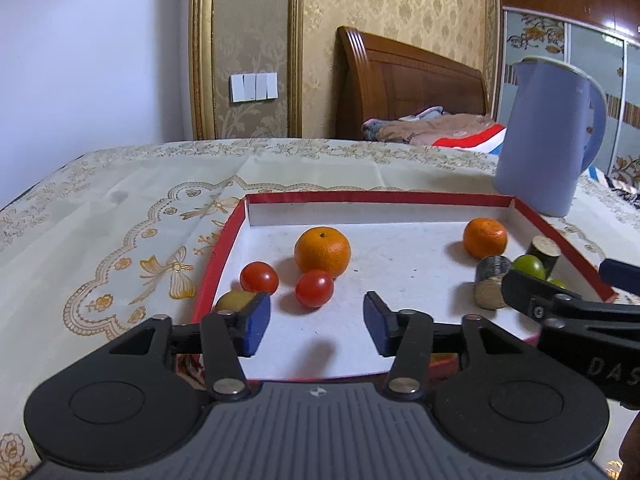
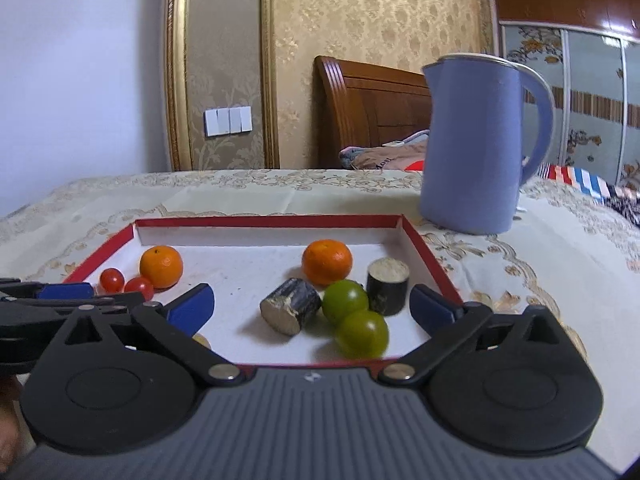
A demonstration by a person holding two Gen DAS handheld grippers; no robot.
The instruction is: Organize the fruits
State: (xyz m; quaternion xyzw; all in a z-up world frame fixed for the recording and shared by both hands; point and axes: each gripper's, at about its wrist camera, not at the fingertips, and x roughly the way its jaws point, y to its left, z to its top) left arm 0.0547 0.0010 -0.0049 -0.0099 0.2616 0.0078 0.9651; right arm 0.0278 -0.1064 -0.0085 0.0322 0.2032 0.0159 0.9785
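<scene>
A red-rimmed white tray [image 1: 360, 197] [image 2: 264, 221] lies on the table. Its left side holds an orange [image 1: 322, 251] [image 2: 161, 266], two red tomatoes [image 1: 259, 278] [image 1: 315, 288] and a yellowish fruit [image 1: 234, 300] half hidden by a finger. On the right are a second orange [image 1: 485, 237] [image 2: 327, 261], two green tomatoes [image 2: 345, 301] [image 2: 362, 334] and two dark cylinders [image 2: 291, 311] [image 2: 387, 286]. My left gripper [image 1: 316, 320] is open just short of the nearer red tomato, with nothing between its pads. My right gripper [image 2: 312, 308] is wide open, pads clear of the green tomatoes and cylinders ahead.
A blue kettle [image 1: 548, 140] [image 2: 472, 148] stands on the patterned tablecloth [image 1: 120, 208] beyond the tray's far right corner. Behind the table are a bed with a wooden headboard [image 1: 400, 80] and a wall. The two grippers sit side by side at the tray's near edge.
</scene>
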